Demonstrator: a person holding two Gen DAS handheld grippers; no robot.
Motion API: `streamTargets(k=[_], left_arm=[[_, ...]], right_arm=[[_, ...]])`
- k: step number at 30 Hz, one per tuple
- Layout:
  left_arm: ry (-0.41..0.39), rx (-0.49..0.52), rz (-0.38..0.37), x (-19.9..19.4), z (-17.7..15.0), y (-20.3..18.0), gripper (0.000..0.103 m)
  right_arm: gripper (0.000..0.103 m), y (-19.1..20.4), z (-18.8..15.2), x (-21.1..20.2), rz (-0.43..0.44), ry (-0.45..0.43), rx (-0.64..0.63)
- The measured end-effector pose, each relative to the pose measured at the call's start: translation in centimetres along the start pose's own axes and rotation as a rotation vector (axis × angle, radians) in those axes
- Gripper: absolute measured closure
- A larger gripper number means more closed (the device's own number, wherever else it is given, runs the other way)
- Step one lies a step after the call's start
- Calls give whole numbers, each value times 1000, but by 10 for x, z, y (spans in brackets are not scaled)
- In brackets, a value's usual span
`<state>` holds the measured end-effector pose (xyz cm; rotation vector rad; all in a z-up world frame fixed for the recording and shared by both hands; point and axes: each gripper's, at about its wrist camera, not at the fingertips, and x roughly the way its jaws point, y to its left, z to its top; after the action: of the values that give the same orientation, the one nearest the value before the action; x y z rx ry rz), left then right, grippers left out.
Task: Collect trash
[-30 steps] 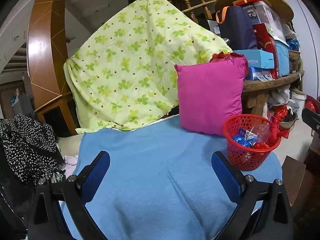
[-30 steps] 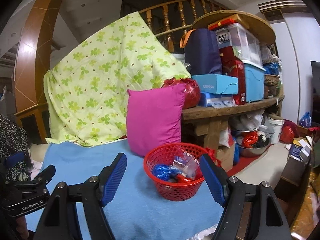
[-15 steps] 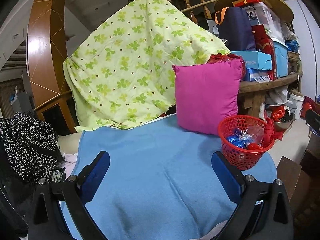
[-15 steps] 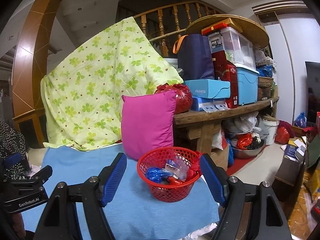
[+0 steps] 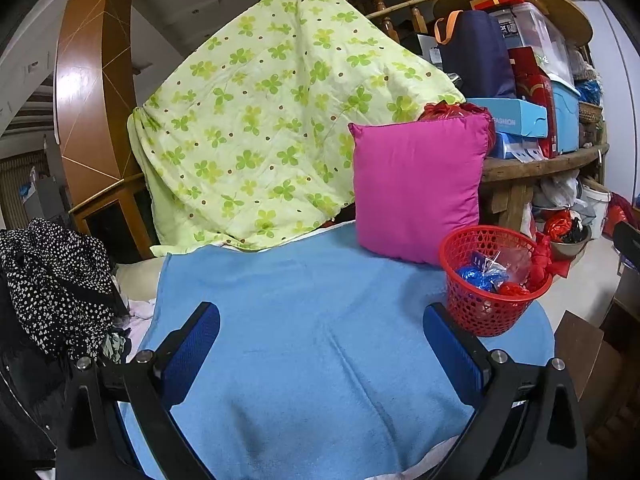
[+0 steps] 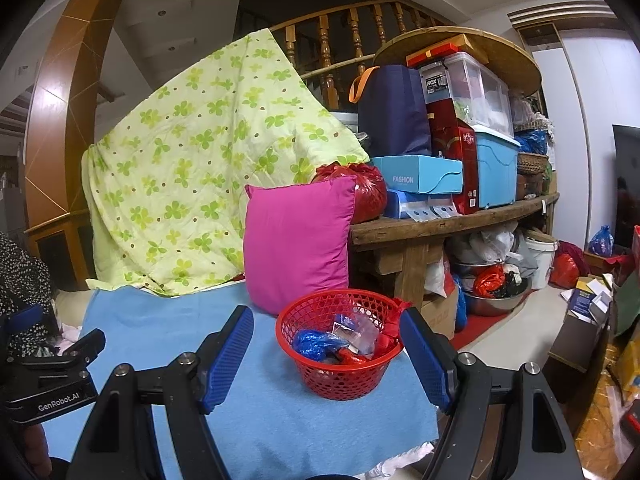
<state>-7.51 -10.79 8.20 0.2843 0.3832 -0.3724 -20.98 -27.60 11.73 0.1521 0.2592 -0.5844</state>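
1. Over the last second I drew both grippers back; the basket [image 6: 344, 344] shrank in my right view and slid leftward in my left.
2. My left gripper [image 5: 320, 356] and right gripper [image 6: 326, 356] hung released, jaws wide, holding nothing.
3. The trash [image 6: 340, 340] lay in the basket on the blue towel [image 5: 300, 320]; collecting looked finished.

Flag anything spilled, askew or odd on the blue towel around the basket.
Nothing spilled. The red basket stands upright on the blue towel with the wrappers inside. One oddity: it sits near the towel's right edge. The pink cushion leans behind it.
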Motion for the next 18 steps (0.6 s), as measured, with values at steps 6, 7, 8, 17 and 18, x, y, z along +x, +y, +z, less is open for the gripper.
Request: streamTargets(k=[6, 7, 8, 17, 18], left_arm=[[0, 1, -5, 1, 0, 0, 2], [0, 3, -7, 1, 0, 0, 2], [-2, 5, -7, 1, -1, 0, 2], [-2, 5, -8, 1, -1, 0, 2], [-2, 5, -9, 1, 0, 0, 2]], right_arm=[[24, 1, -1, 2, -1, -3, 7], [24, 0, -1, 2, 0, -2, 6], [24, 0, -1, 2, -1, -2, 6], [24, 0, -1, 2, 0, 0, 8], [24, 0, -1, 2, 1, 0, 7]])
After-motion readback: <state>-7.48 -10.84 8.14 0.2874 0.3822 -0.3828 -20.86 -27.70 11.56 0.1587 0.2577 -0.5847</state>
